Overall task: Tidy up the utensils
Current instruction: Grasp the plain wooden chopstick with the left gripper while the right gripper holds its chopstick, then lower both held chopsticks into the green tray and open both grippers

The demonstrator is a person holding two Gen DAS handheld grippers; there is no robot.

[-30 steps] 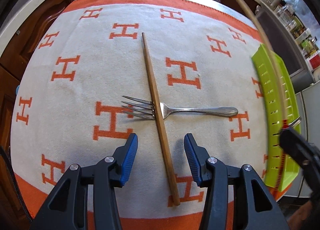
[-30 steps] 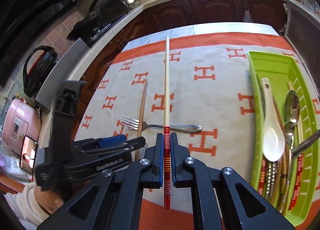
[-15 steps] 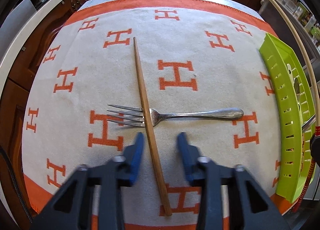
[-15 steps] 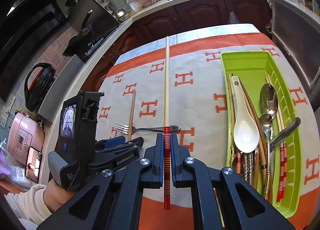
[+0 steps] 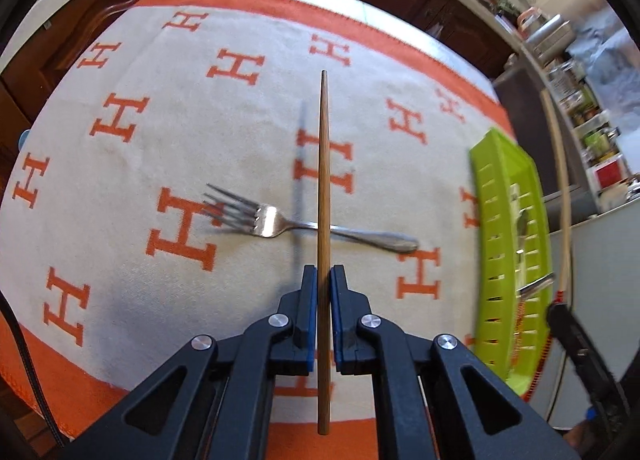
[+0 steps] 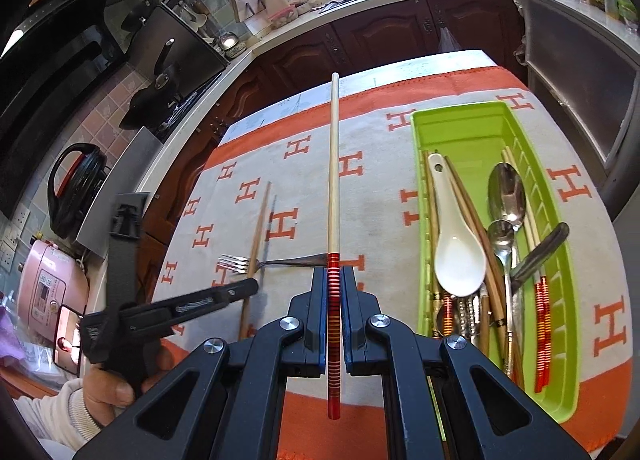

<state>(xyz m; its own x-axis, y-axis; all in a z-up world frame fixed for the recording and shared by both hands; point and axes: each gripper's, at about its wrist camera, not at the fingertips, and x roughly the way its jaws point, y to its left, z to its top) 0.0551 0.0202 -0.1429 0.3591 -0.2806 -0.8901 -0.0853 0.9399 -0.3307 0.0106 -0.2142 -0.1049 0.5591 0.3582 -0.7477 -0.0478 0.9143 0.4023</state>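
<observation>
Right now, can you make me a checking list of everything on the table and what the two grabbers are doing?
Surface: cream cloth with orange H shapes.
Job's things: brown chopstick in left gripper; red-banded chopstick in right gripper; fork lies on the cloth; green tray holds a white spoon, metal spoons, chopsticks.
Clutter: nothing seen.
Grippers: both shut on chopsticks.
Cables: black cable at left edge.
Surroundings: kitchen counter, pink cooker.

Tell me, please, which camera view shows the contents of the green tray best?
The right wrist view: it looks down into the green tray, showing the white spoon, metal spoons and chopsticks inside. The left wrist view shows the green tray blurred and edge-on at the right, mostly its slotted wall, with little of its contents visible.
</observation>
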